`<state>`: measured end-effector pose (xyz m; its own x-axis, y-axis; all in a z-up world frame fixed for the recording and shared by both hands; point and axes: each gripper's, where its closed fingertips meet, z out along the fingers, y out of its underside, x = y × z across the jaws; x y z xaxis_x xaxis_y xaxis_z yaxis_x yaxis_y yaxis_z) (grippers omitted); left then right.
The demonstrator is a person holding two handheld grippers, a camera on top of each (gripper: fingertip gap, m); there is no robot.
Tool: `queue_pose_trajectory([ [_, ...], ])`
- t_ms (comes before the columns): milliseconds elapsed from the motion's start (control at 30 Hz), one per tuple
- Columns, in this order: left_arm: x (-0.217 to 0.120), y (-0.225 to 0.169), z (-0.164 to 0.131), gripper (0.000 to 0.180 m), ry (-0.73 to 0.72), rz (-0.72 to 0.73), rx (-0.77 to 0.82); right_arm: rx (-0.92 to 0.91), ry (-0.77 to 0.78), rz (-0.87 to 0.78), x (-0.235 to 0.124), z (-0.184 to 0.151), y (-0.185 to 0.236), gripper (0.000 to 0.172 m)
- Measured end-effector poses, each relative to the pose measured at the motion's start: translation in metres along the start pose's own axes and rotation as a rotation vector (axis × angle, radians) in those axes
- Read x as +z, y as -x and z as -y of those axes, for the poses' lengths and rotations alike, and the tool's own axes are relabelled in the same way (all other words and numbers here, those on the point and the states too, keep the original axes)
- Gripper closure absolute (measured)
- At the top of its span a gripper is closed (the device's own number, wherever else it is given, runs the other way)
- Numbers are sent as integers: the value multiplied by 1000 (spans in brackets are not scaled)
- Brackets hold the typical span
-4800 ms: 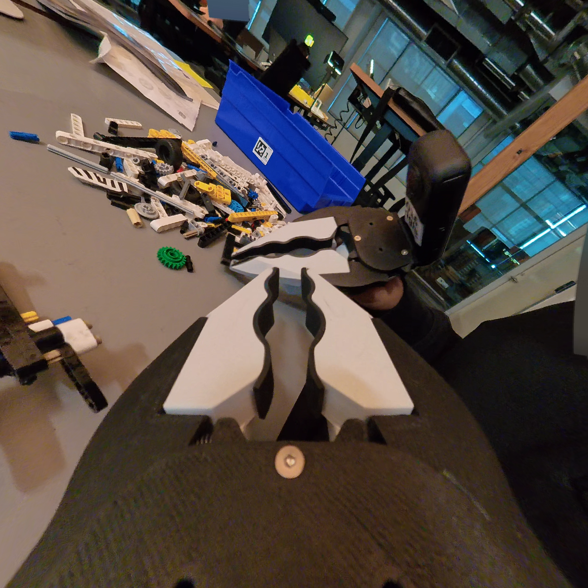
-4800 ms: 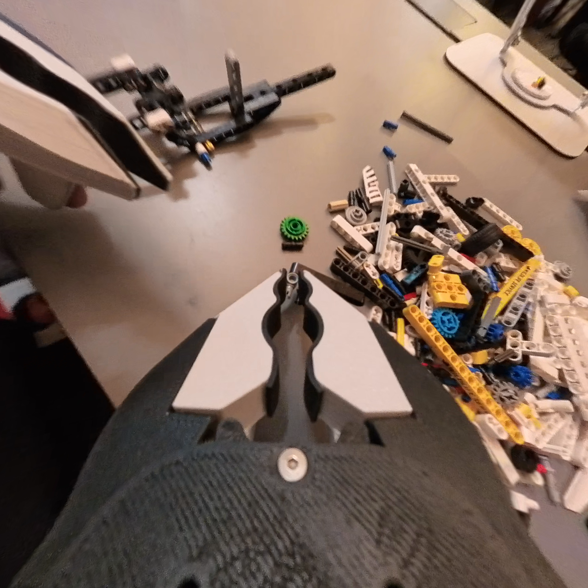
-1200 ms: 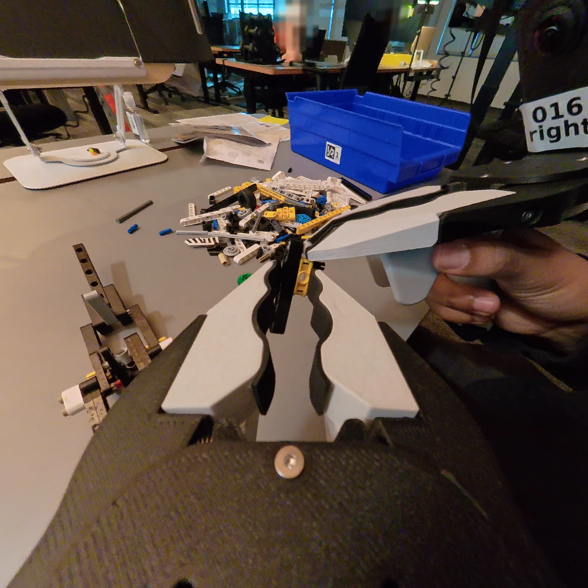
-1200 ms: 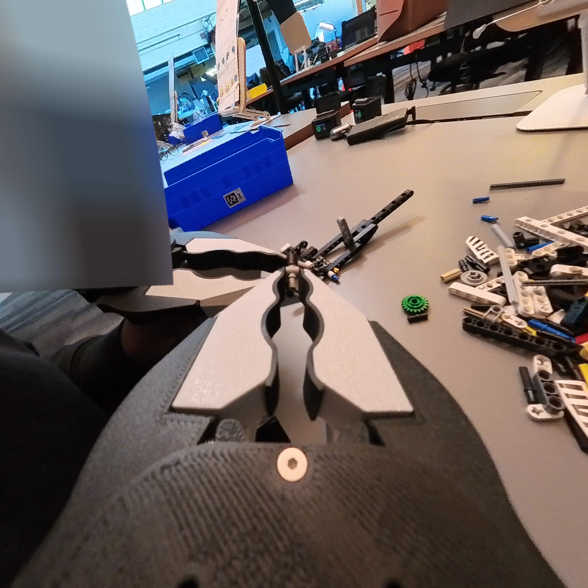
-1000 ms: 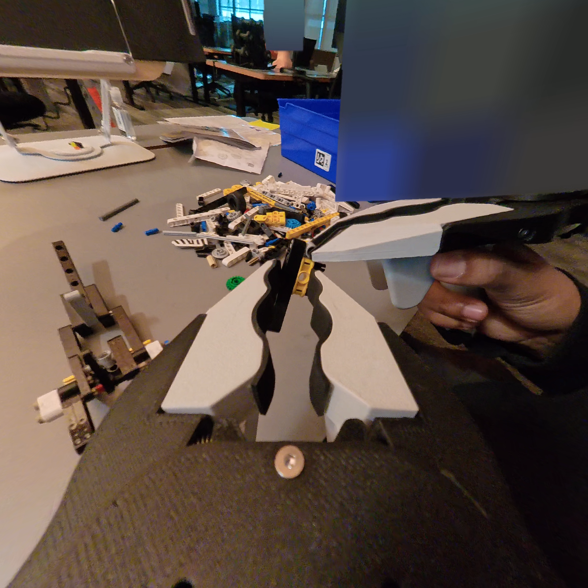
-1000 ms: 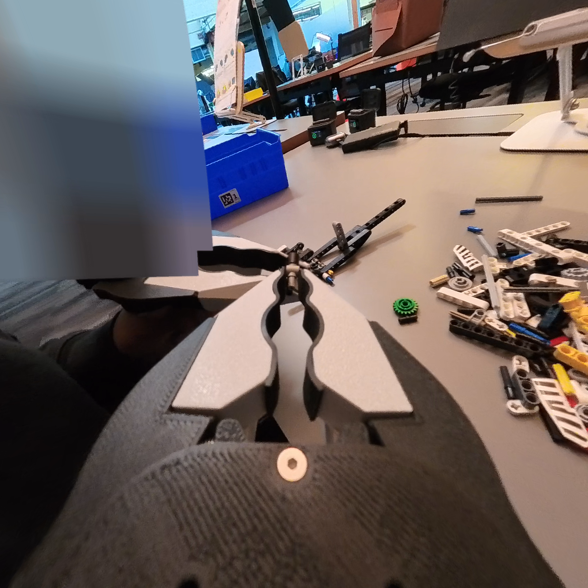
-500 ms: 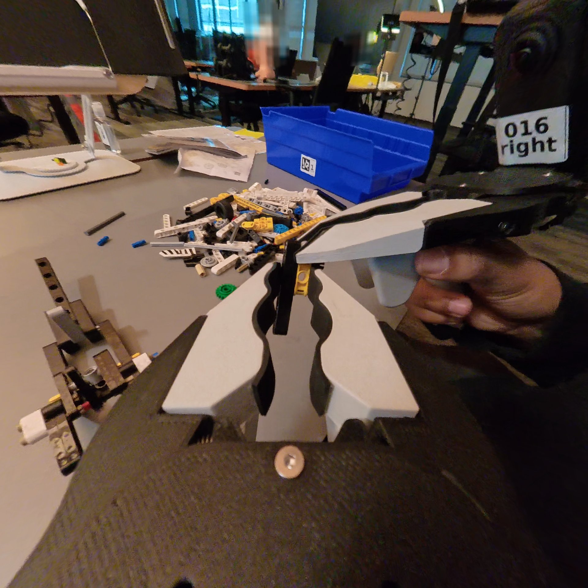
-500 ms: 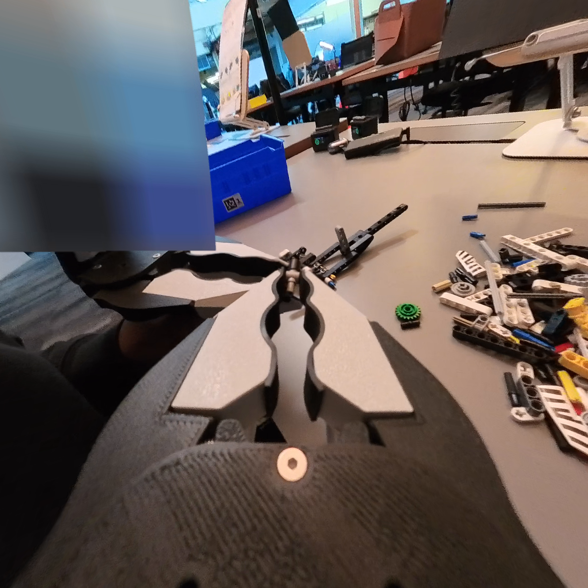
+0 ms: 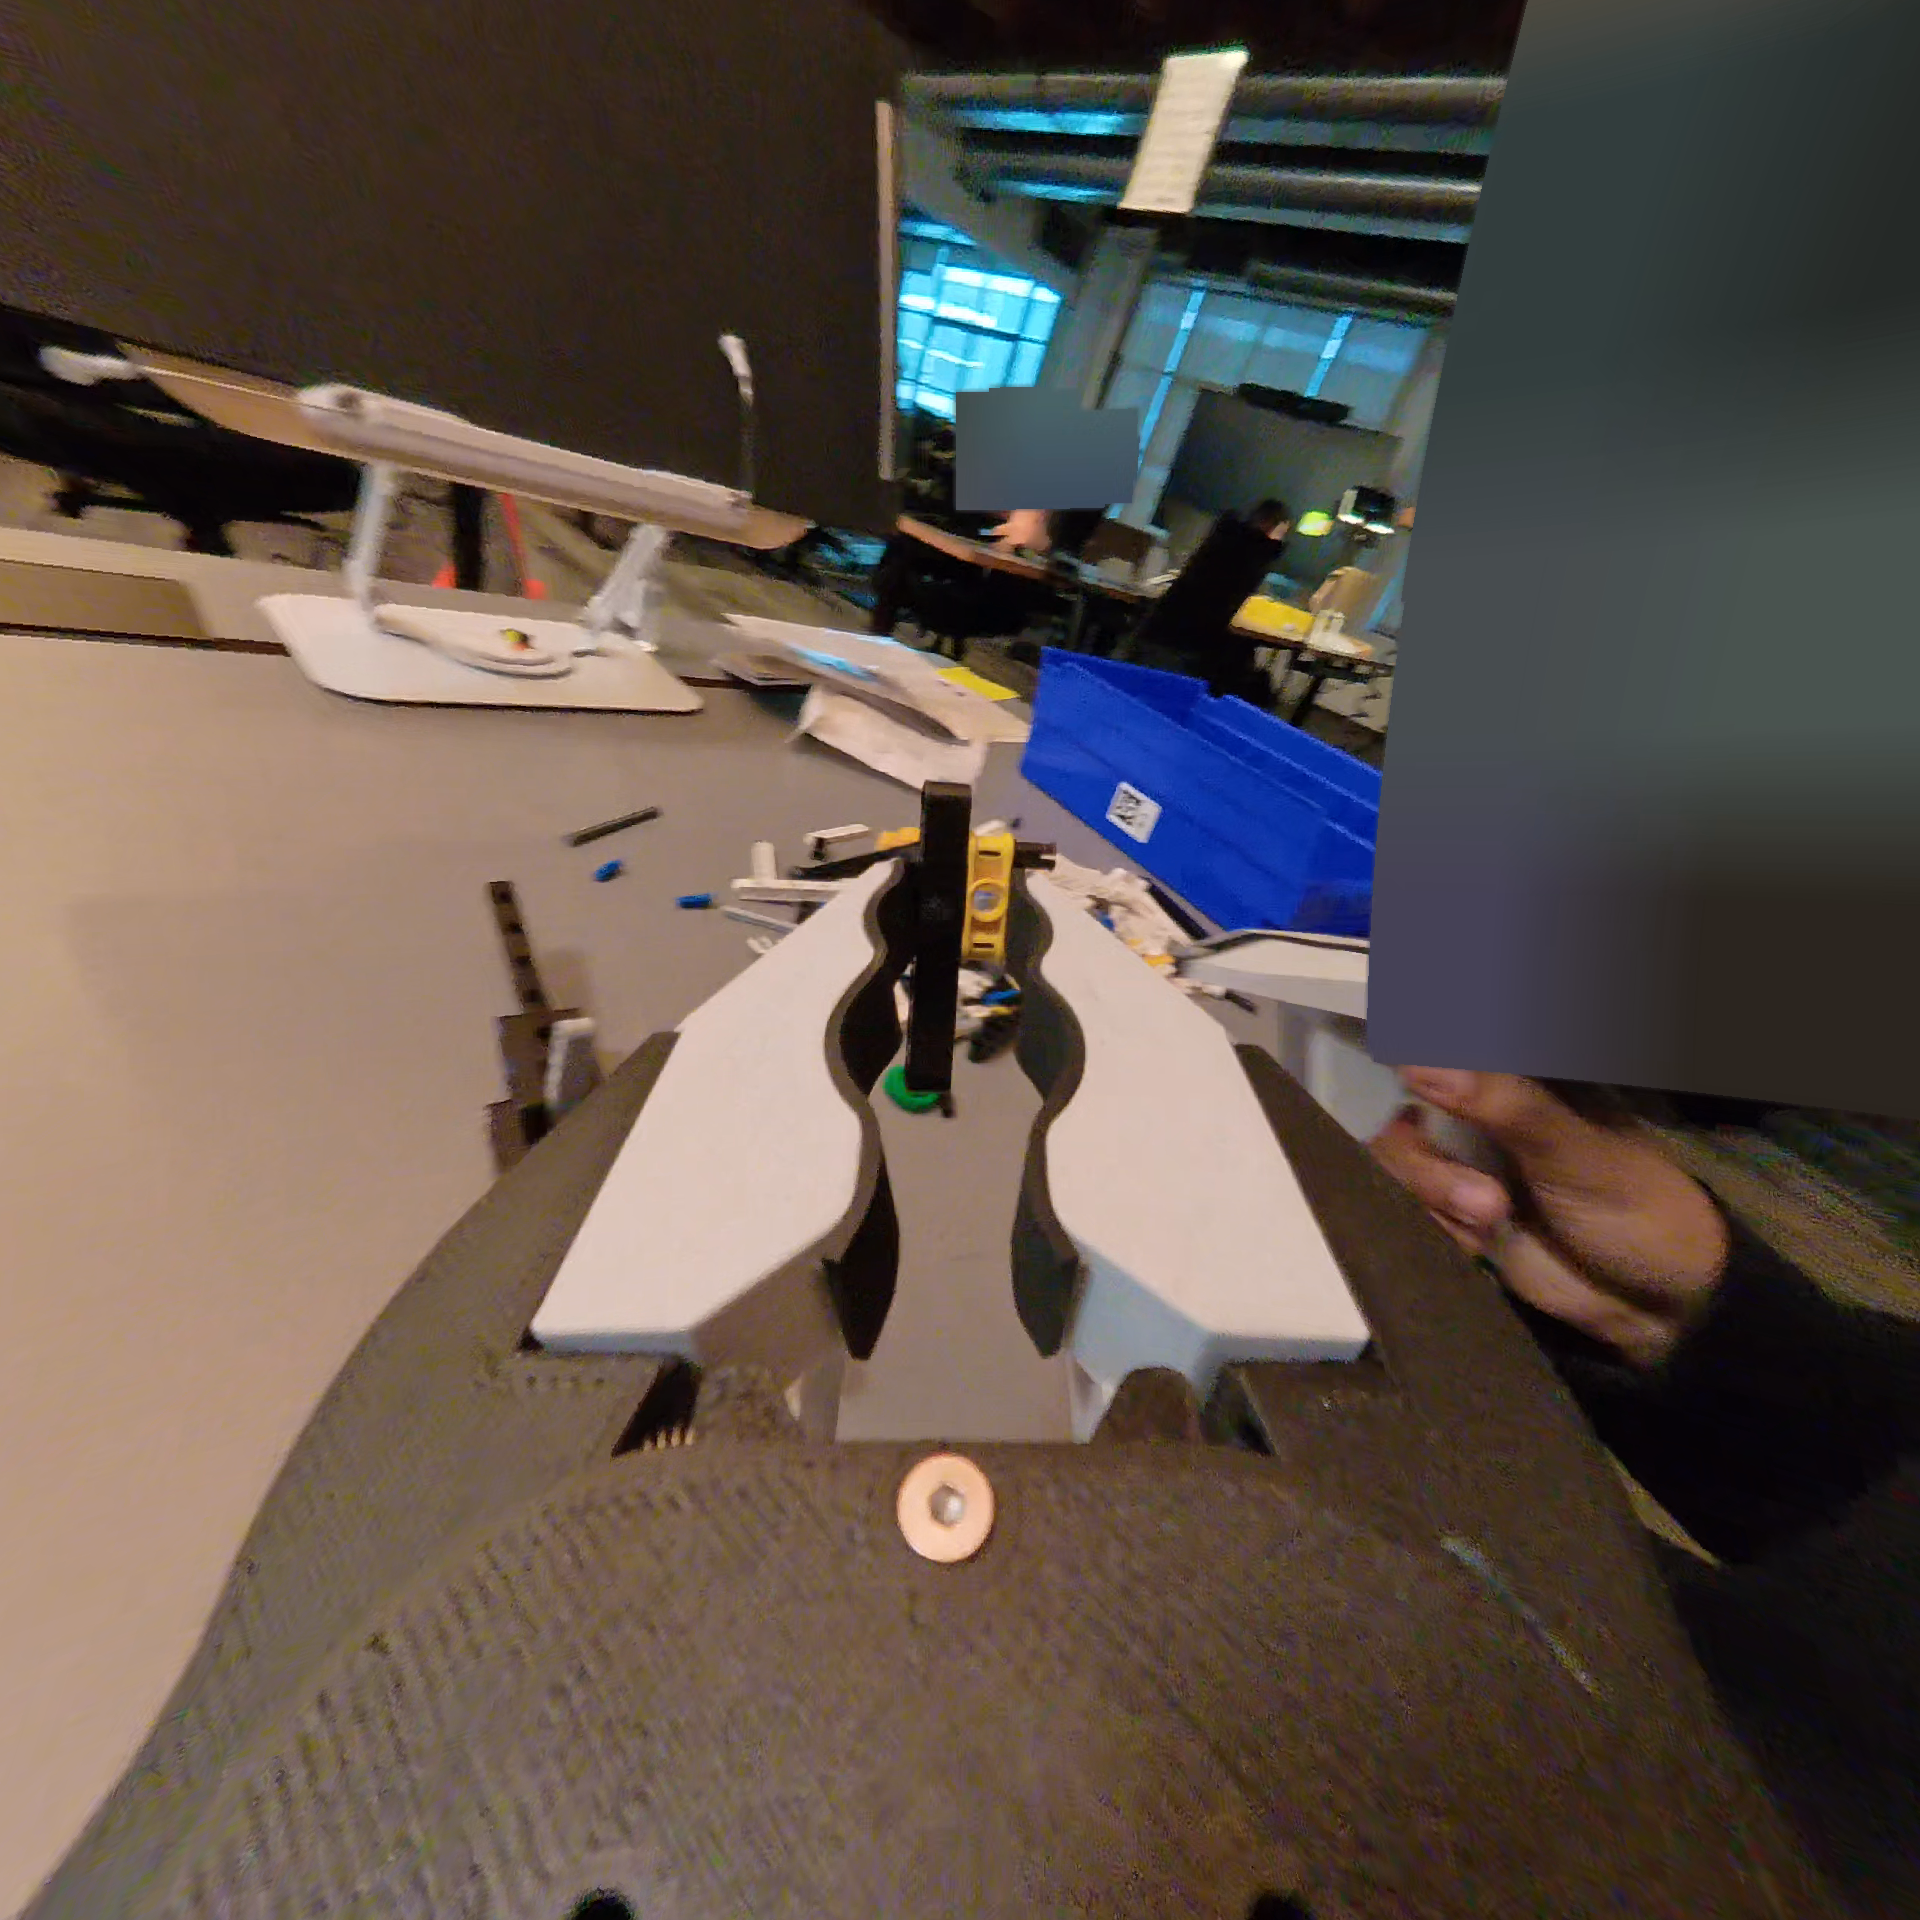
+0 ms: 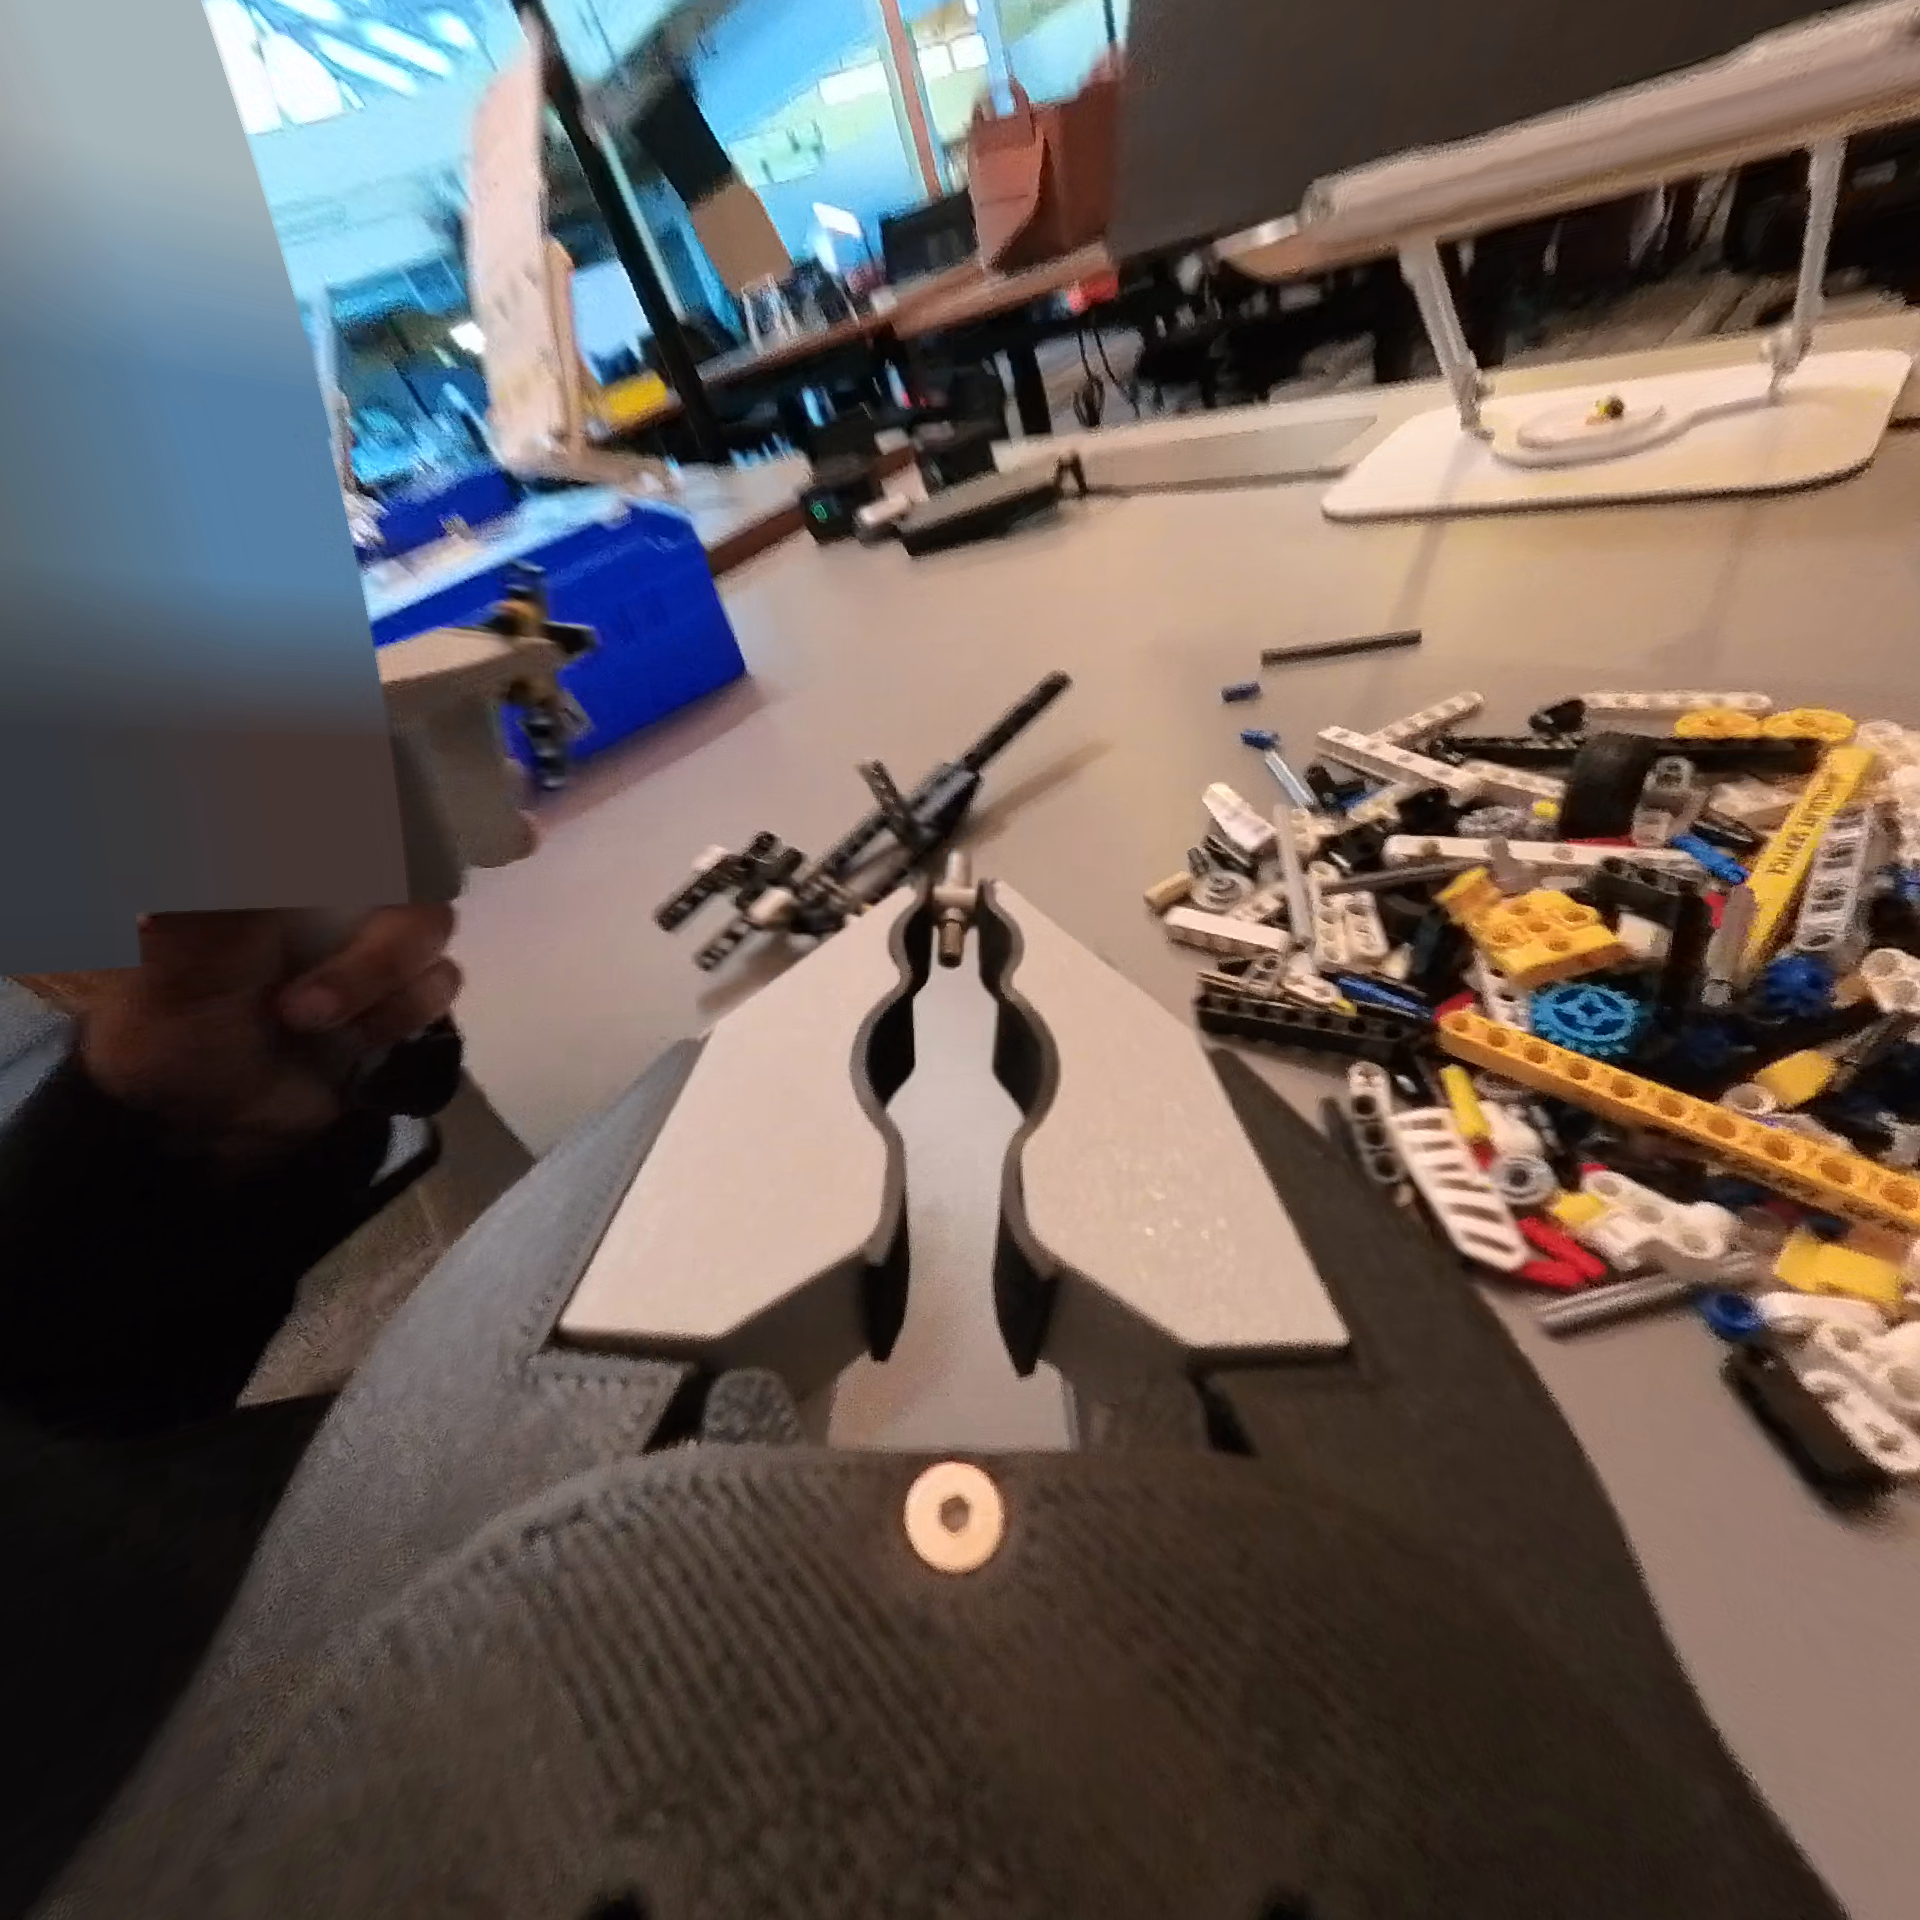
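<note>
Two claws, each hand-held above a grey desk.

Left claw: fingers pinched on a black beam that stands upright between the tips, with a yellow block fixed to its right side and a black pin jutting right from the block. Both fingertips press on this small assembly. Seen from the right wrist view, the same claw sits far left, with the black and yellow piece at its tip.

Right claw: fingers nearly together, pinching a small grey pin that stands up out of the tips. In the left wrist view only one finger of it shows at the right edge, above a hand.

Near items: a green gear lies on the desk below the left claw. A dark, long assembly lies just beyond the right claw's tips; it also shows at the left claw's near left.

Right of the right claw: a pile of loose parts, white, black, yellow and blue, with a long yellow beam at its near edge.

Farther off: a black axle, small blue pins, a blue bin, papers, and a white stand base.
</note>
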<state>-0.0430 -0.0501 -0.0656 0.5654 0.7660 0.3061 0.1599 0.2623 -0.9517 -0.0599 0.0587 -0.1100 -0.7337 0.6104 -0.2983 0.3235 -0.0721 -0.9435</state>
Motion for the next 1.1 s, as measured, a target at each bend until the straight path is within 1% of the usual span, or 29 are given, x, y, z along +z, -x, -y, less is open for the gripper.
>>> queue_pose_trajectory([
  [33, 3, -4, -5, 164, 13, -40, -18, -4, 41, -19, 7, -3, -10, 166],
  [100, 7, -3, -17, 165, 59, -69, -65, -35, 119, -72, 20, -9, -36, 166],
  [167, 6, -6, -18, 165, 43, -91, -99, -76, 199, -133, 33, -11, -64, 165],
  [233, 8, -12, -22, 165, 57, -116, -110, -93, 255, -176, 44, -10, -87, 163],
  [267, 8, -13, -25, 165, 66, -118, -106, -92, 281, -189, 49, -9, -96, 158],
  [300, 9, -14, -27, 165, 70, -117, -104, -86, 316, -200, 52, -11, -104, 147],
  [333, 9, -15, -29, 165, 70, -121, -108, -79, 335, -215, 52, -10, -110, 139],
  [367, 9, -16, -30, 165, 72, -128, -117, -78, 310, -240, 50, -3, -115, 140],
  [433, 9, -17, -33, 165, 73, -140, -139, -90, 170, -262, 38, 23, -116, 144],
  [500, 10, -18, -37, 165, 77, -153, -167, -97, 62, -213, 23, 41, -101, 142],
  [533, 11, -18, -39, 165, 80, -160, -184, -98, 32, -162, 19, 43, -88, 142],
  [600, 14, -20, -44, 164, 86, -177, -223, -105, 14, -28, 15, 37, -51, 140],
  [667, 16, -22, -48, 165, 92, -192, -252, -114, 24, 80, 14, 22, -16, 141],
  [733, 18, -24, -52, 165, 101, -192, -244, -60, 12, 188, 14, 12, 15, 142],
  [833, 20, -27, -56, 165, 123, -178, -181, 131, 16, 347, 17, 6, 48, 137],
  [900, 21, -30, -58, 165, 137, -164, -127, 223, 44, 424, 19, 3, 60, 134],
  [967, 21, -31, -61, 164, 154, -134, -50, 263, 76, 448, 24, -3, 64, 133],
  [1067, 21, -33, -64, 165, 172, -82, 88, 283, 136, 438, 29, -15, 66, 138],
  [1100, 21, -32, -64, 165, 174, -57, 130, 295, 135, 435, 30, -15, 65, 142],
])
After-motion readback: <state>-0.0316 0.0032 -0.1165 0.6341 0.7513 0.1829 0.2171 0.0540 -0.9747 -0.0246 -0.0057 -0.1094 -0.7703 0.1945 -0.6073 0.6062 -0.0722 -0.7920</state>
